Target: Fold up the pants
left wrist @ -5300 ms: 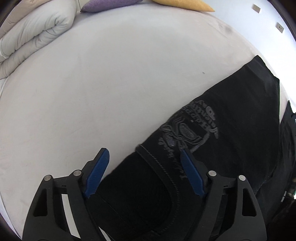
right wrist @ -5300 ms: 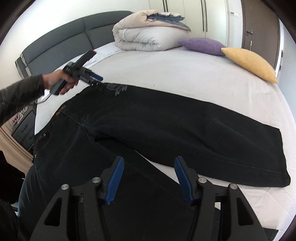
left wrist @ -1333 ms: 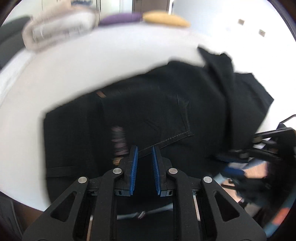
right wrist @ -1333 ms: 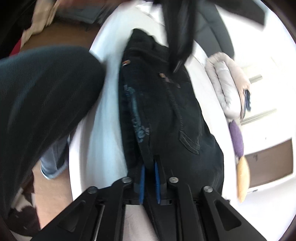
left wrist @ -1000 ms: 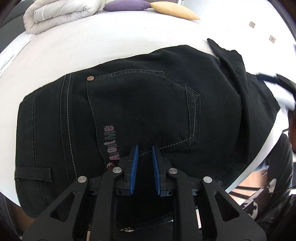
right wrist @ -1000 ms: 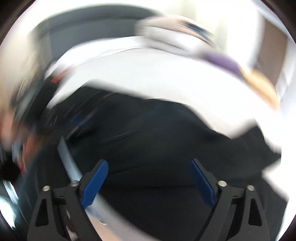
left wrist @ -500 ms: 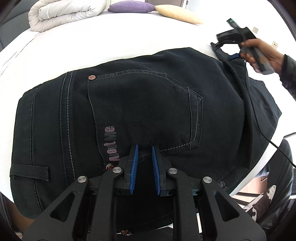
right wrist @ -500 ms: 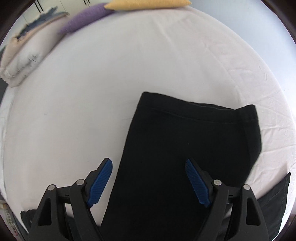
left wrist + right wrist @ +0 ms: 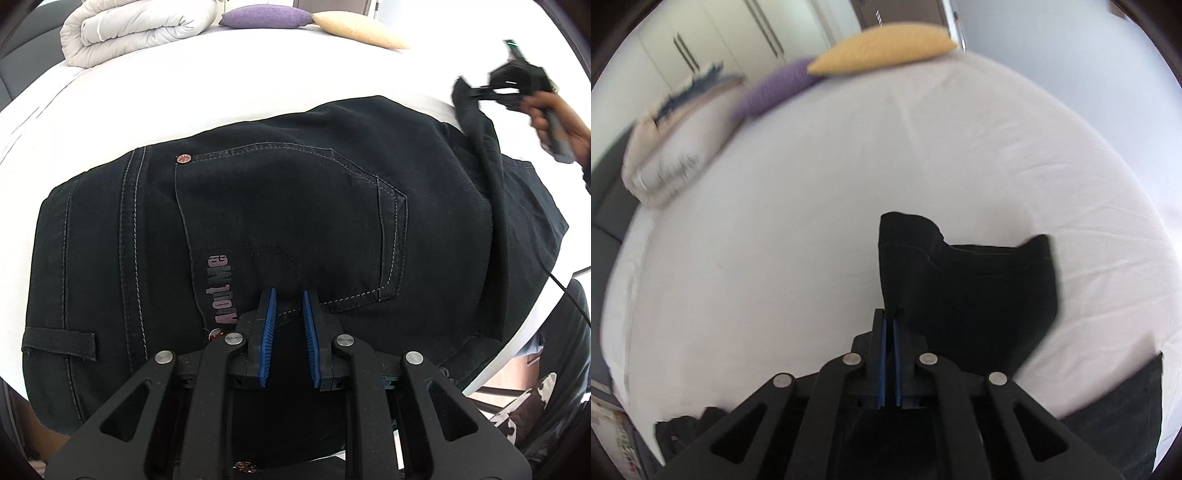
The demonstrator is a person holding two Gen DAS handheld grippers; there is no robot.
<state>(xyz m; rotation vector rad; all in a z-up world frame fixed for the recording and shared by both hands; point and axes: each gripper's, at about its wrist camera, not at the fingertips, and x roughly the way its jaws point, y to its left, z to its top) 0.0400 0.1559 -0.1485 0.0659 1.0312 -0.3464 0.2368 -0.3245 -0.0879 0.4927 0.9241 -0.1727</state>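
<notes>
Black pants (image 9: 280, 206) lie on the white bed (image 9: 258, 81), back pocket and waistband up, legs stacked. My left gripper (image 9: 287, 295) is shut on the waist end of the pants at the near edge. My right gripper (image 9: 889, 321) is shut on the leg cuffs (image 9: 964, 280) and holds them raised off the sheet. In the left wrist view the right gripper (image 9: 476, 90) shows at the far right, held by a hand, with the leg end hanging from it.
A folded white duvet (image 9: 133, 29), a purple pillow (image 9: 266, 16) and a yellow pillow (image 9: 358, 31) lie at the far side of the bed. The bed's edge (image 9: 517, 332) runs at the right, with floor below.
My right gripper has closed on the leg cuffs and lifted them off the sheet. My left gripper keeps its grip on the waist, nearly still.
</notes>
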